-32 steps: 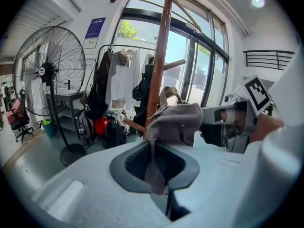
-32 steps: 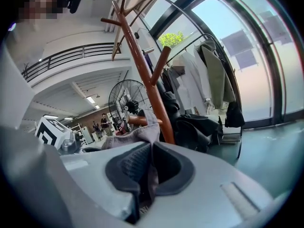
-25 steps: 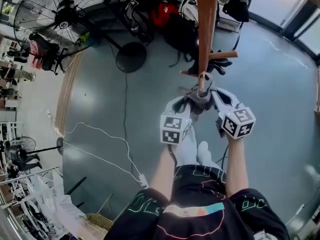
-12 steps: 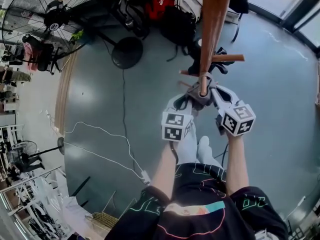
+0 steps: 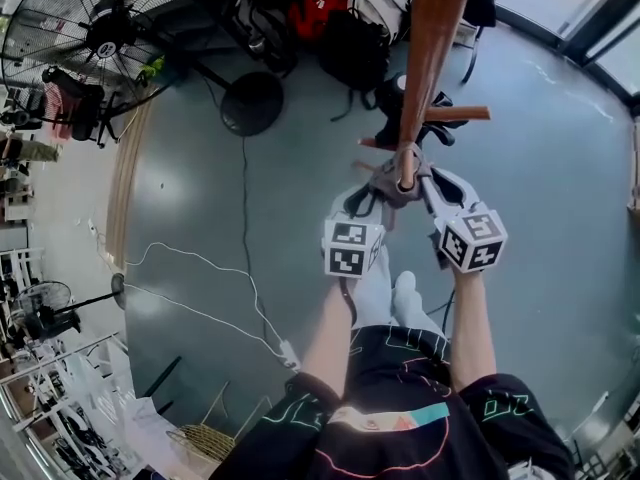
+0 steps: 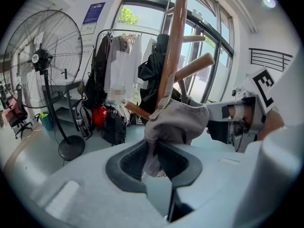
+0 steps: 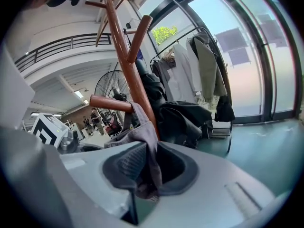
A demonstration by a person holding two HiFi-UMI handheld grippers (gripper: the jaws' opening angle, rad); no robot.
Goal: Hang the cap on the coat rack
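One tall brown coat rack [image 5: 436,38] stands on the floor [image 5: 200,218], its pole going straight up. Next come the left gripper [image 5: 370,200] and the right gripper [image 5: 428,183]. Each has its fingers squeezed tight on one side of the gray cap [image 5: 386,180]. The cap is stretched sideways between them, up against a low peg [image 5: 406,160] that sticks out toward the person.

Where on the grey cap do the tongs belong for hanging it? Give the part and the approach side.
Grip the soft grey fabric cap by its edge, one fold per side, from below the brown wooden coat-rack peg. The left tongs and right tongs are shut on it that way. The cloth is limp, so two opposite holds probably keep its opening spread for the peg.
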